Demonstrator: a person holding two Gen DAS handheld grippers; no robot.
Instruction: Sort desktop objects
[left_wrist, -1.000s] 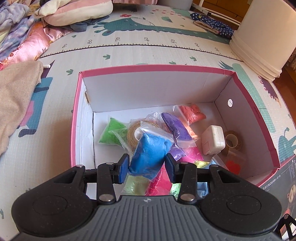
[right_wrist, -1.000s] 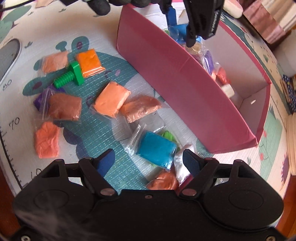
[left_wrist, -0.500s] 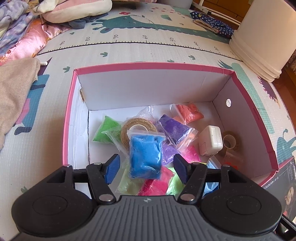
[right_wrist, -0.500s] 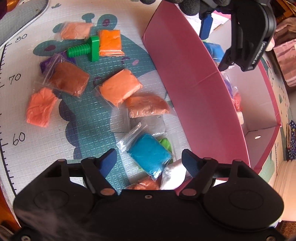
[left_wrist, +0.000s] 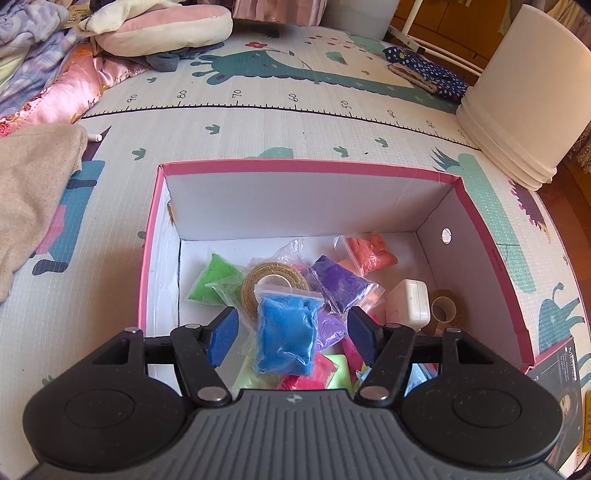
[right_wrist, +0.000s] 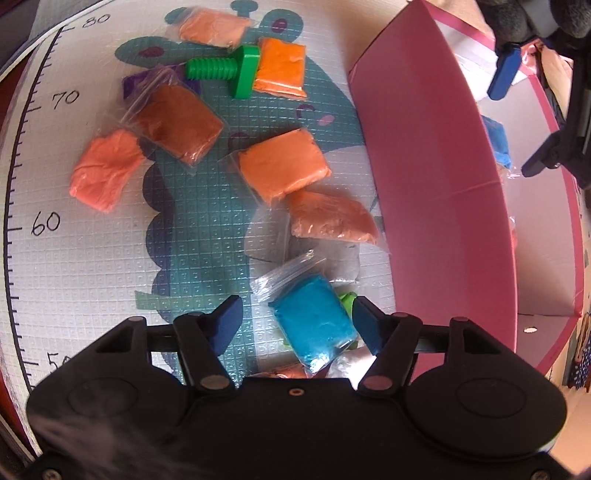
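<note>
Left gripper (left_wrist: 291, 330) released blue bag (left_wrist: 287, 334) into box (left_wrist: 306, 167), fingers now wide. Right gripper (right_wrist: 295, 326) wide over teal bag (right_wrist: 314, 323), lower centre.

Floor covered by a foam play mat (left_wrist: 258, 122) printed with teal dinosaurs and a numbered ruler line. Heaped along the far left edge, pink and purple bedding (left_wrist: 40, 74), a pink cushion (left_wrist: 162, 31) and a beige cloth (left_wrist: 33, 192). At far right, a white tub (left_wrist: 524, 99) beside a dotted blue cloth (left_wrist: 428, 70), all in warm daylight.
</note>
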